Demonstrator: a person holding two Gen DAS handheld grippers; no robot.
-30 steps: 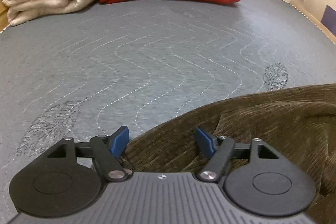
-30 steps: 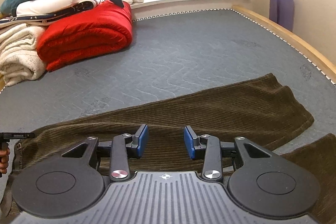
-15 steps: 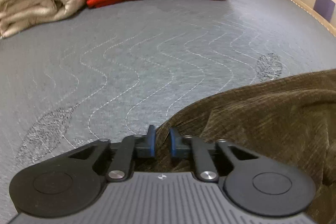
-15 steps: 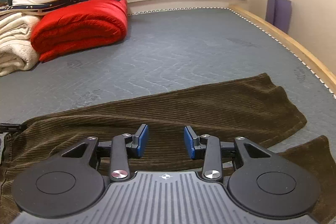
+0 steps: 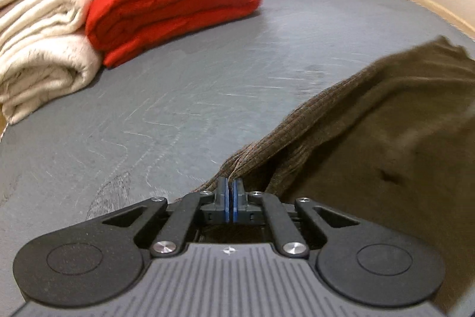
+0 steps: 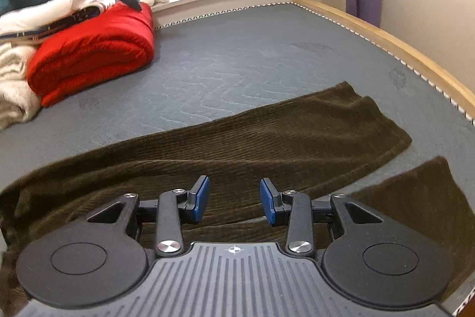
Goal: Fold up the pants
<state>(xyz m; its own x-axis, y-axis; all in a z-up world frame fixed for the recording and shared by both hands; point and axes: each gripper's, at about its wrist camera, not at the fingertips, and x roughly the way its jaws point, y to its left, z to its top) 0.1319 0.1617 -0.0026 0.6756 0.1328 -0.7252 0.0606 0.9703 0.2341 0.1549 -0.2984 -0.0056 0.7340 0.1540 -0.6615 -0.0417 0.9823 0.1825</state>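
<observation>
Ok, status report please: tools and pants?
Left tool shut on pants edge. Right tool open above pants, closing. Nothing in the way.

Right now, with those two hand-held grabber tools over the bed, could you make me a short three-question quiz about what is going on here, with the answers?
1. True or false: the left gripper has its fingers shut on an edge of the dark brown corduroy pants.
2. Which folded blanket lies closer to the window sill: A, the red fleece blanket, or B, the cream fluffy blanket?
3. Fill in: the right gripper hovers over the pants with its fingers ____.

Key: 1 true, with cloth pinched and pulled up off the grey quilted mattress. 2 A. 3 open; they have just been closing a little, but nothing is pressed between them.
</observation>
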